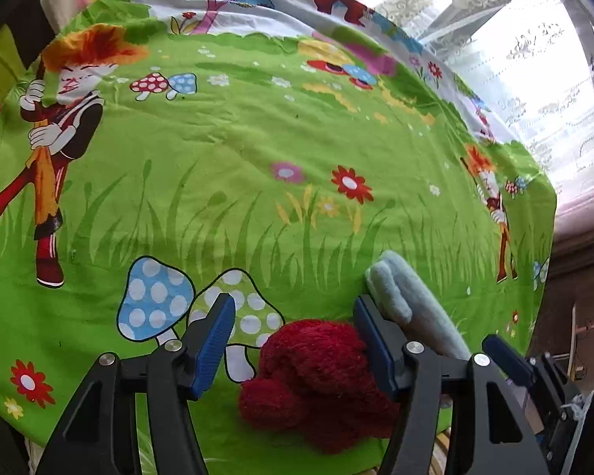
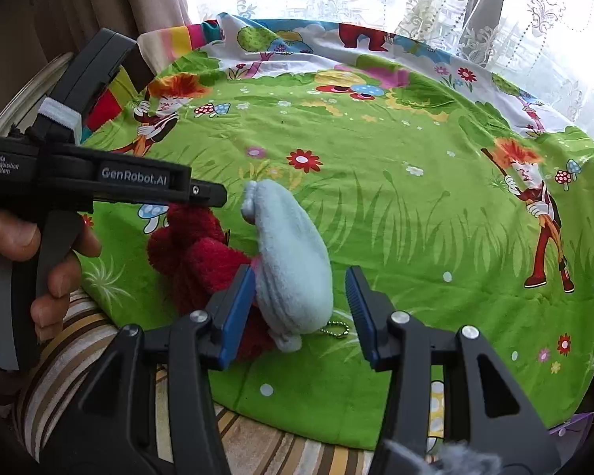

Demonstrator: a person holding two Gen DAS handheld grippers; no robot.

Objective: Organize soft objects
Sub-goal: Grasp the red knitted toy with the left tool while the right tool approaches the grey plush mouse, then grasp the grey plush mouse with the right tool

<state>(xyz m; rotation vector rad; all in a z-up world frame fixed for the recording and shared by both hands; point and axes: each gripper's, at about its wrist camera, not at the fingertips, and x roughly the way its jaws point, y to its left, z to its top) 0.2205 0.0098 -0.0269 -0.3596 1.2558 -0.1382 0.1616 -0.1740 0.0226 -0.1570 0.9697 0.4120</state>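
Note:
A fuzzy red soft toy (image 1: 316, 380) lies on the green cartoon-print sheet (image 1: 257, 150) near its front edge. A pale blue plush (image 1: 412, 301) with a bead chain lies against its right side. My left gripper (image 1: 293, 340) is open, its jaws spread over the red toy, the right pad between the two toys. In the right wrist view my right gripper (image 2: 301, 308) is open around the near end of the pale blue plush (image 2: 293, 261). The red toy (image 2: 202, 257) lies to its left, under the left gripper (image 2: 214, 198).
The sheet (image 2: 415, 206) covers a round surface. Lace curtains (image 2: 495, 19) and a bright window stand behind it. Striped fabric (image 2: 79, 340) shows at the front edge. A hand (image 2: 16, 253) holds the left gripper's handle.

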